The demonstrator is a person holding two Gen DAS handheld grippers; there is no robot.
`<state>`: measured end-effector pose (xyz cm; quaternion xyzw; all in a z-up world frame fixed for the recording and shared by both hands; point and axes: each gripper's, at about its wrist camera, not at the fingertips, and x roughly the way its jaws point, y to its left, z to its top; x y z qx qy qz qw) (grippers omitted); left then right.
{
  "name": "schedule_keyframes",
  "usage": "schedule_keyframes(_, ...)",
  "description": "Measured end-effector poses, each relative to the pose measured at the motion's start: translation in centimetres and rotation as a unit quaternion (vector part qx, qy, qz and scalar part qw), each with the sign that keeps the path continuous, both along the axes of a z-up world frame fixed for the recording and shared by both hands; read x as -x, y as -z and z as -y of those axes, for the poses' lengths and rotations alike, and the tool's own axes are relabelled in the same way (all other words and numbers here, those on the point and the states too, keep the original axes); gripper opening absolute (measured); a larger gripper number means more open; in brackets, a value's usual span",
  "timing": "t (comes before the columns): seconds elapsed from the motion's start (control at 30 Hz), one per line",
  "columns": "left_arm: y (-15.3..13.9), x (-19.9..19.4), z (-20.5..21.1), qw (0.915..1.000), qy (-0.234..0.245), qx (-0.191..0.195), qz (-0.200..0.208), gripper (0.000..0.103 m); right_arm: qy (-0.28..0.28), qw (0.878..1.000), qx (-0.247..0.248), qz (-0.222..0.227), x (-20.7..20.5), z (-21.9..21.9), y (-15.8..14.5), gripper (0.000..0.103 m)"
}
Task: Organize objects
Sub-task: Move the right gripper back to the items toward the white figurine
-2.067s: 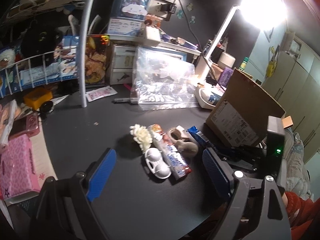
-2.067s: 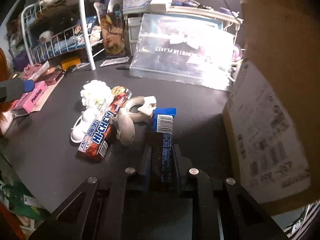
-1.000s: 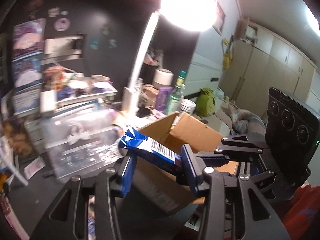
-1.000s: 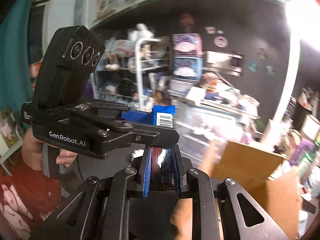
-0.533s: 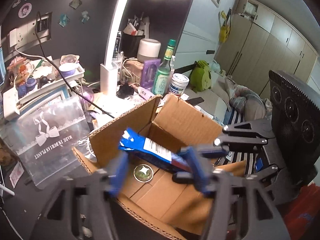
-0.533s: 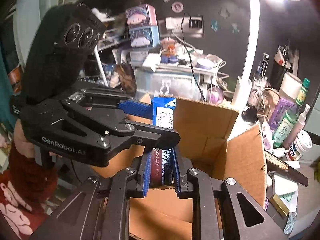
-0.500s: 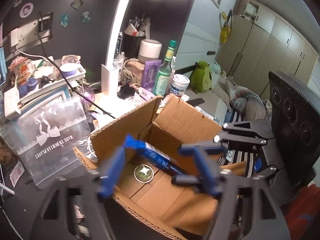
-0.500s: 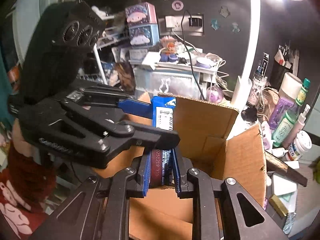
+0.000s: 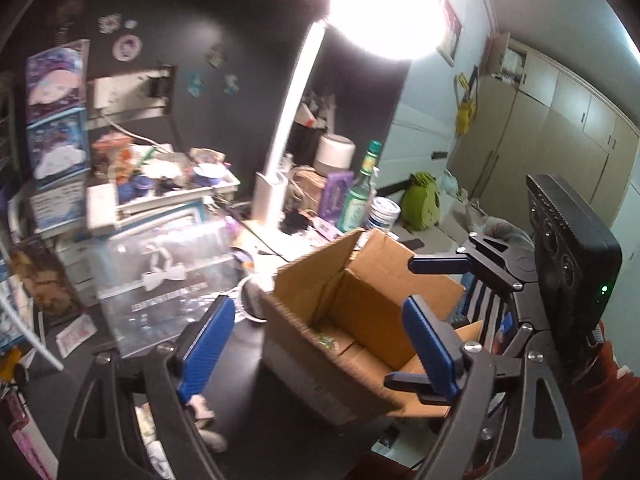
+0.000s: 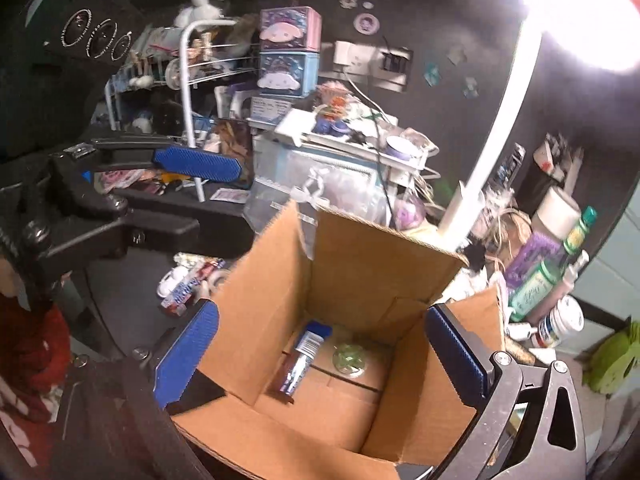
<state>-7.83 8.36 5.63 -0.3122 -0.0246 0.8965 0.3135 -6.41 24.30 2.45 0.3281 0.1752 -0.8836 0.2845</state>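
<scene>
Dropped snack bar (image 10: 303, 356) now lies inside box (image 10: 384, 264); right tool (image 10: 320, 354) gapes.

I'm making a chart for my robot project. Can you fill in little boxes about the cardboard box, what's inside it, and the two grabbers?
box: cardboard box, flaps open, on the dark desk
inside: blue snack bar and a round green sticker on the bottom
left gripper: open, empty
right gripper: open, empty, above the box
still on desk: red candy bar
</scene>
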Motion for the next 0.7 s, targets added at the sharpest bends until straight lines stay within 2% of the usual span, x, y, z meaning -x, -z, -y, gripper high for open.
schedule_keyframes(0.1,0.0,-1.0,2.5,0.9997,-0.02,-0.006,-0.011,0.084,-0.024,1.0,-0.006,-0.004,-1.0,2.4,-0.6,0.103)
schedule_keyframes(0.23,0.4,-2.6,6.2,0.998,-0.056,0.0,-0.028,0.085,-0.07,0.997,0.014,-0.001,-2.3,5.7,-1.1,0.103)
schedule_keyframes(0.4,2.4,-4.1,11.1,0.9937,-0.108,0.006,-0.03,0.088,-0.122,0.992,0.043,-0.001,-4.2,10.3,-0.6,0.103)
schedule_keyframes(0.57,5.6,-5.1,14.6,0.9893,-0.144,0.016,-0.015,0.088,-0.161,0.985,0.051,0.025,-5.4,14.3,3.1,0.103)
schedule_keyframes(0.7,8.7,-5.6,16.4,0.9865,-0.161,0.027,0.008,0.088,-0.163,0.983,0.045,0.074,-4.7,16.3,8.1,0.089)
